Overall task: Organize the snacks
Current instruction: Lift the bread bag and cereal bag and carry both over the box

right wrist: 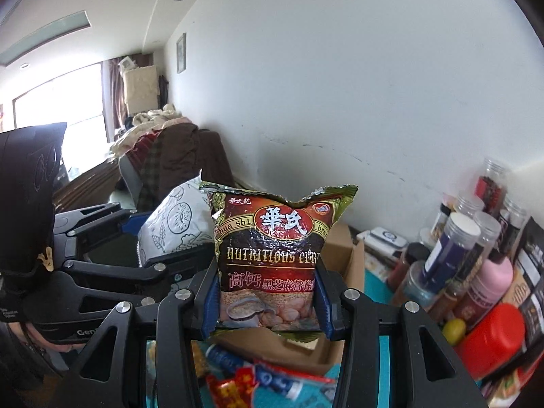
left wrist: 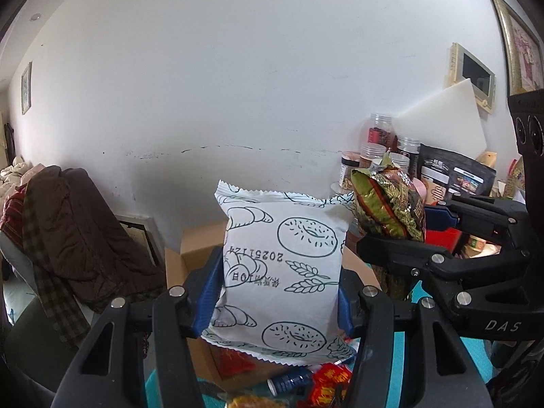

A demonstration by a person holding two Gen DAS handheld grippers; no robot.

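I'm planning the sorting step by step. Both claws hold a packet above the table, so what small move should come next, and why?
Probably carry the white bread packet, pinched in the left claw, forward and lower it over the open cardboard box just behind it. Both packets hang clear of the table, the right claw grips the cereal bag, and the box is the nearest visible container.
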